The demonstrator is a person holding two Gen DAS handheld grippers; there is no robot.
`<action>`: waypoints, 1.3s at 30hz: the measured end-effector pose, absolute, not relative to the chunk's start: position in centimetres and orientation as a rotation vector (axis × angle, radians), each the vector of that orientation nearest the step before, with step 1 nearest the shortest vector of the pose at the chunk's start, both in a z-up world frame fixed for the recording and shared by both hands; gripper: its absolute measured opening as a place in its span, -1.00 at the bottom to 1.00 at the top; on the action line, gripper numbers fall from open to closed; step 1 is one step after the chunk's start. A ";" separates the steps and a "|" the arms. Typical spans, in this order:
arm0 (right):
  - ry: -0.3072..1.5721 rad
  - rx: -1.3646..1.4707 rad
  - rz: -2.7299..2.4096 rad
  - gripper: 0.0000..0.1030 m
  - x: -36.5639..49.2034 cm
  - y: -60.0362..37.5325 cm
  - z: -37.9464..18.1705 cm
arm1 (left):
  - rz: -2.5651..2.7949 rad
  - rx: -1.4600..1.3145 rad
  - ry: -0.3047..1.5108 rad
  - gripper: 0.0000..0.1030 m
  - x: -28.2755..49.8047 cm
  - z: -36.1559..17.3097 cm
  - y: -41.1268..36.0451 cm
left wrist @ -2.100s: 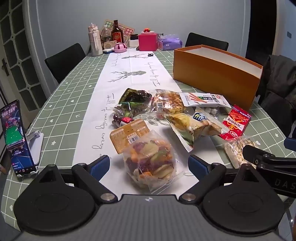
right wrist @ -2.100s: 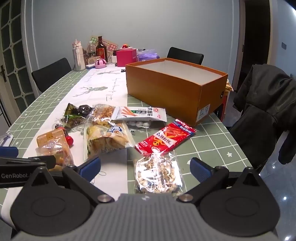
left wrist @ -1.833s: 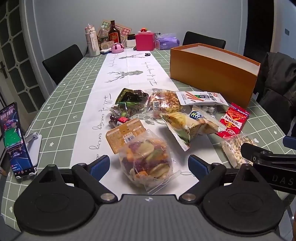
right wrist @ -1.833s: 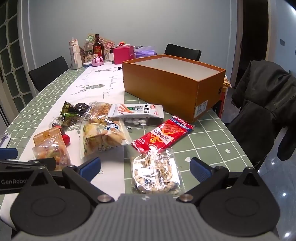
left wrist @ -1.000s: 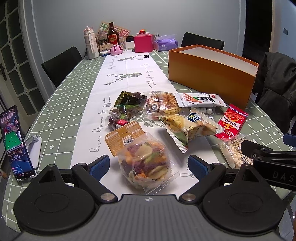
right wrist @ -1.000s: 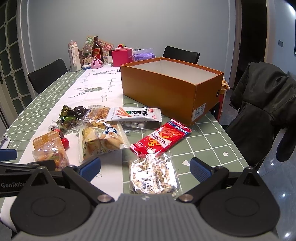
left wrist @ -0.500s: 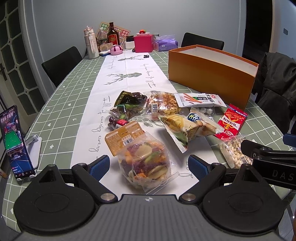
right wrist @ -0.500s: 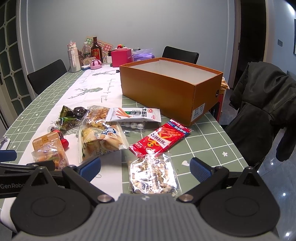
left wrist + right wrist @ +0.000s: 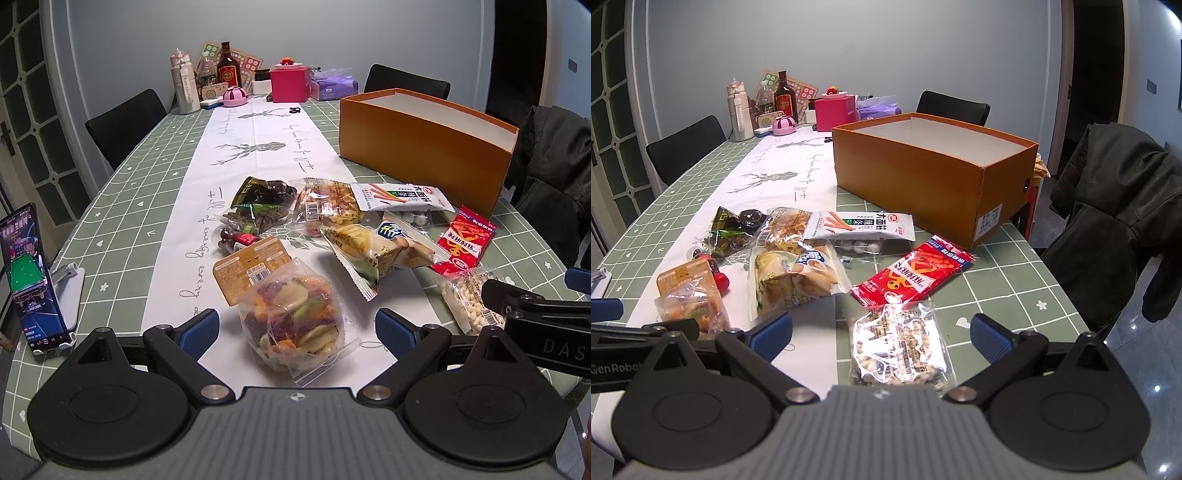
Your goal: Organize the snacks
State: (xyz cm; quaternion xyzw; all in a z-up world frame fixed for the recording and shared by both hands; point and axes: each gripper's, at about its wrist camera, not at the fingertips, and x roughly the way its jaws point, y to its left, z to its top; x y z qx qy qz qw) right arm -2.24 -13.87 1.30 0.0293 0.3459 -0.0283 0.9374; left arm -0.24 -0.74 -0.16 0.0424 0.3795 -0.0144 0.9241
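Observation:
Several snack packs lie in a loose pile on the table, with an open orange box (image 9: 424, 136) (image 9: 934, 173) behind them at the right. My left gripper (image 9: 295, 325) is open, and a clear bag of mixed vegetable chips (image 9: 291, 314) with an orange label lies between its fingers. My right gripper (image 9: 881, 334) is open around a clear bag of peanuts (image 9: 899, 347). Just beyond that bag lie a red snack pack (image 9: 912, 275), a white stick-snack pack (image 9: 860, 225) and a yellow biscuit bag (image 9: 798, 280). Neither gripper holds anything.
A phone on a white stand (image 9: 31, 273) stands near the table's left edge. Bottles, a pink box (image 9: 290, 85) and a tissue pack crowd the far end. Black chairs stand at the left and far side; a dark jacket (image 9: 1119, 210) hangs on a chair at the right.
Both grippers have pulled back slightly from the pile and stayed open. The snacks and the box have not moved.

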 end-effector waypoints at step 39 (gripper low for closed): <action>0.713 0.063 -0.059 0.94 -2.2 -13.8 0.8 | -0.017 0.074 0.788 1.00 0.1 -0.7 0.0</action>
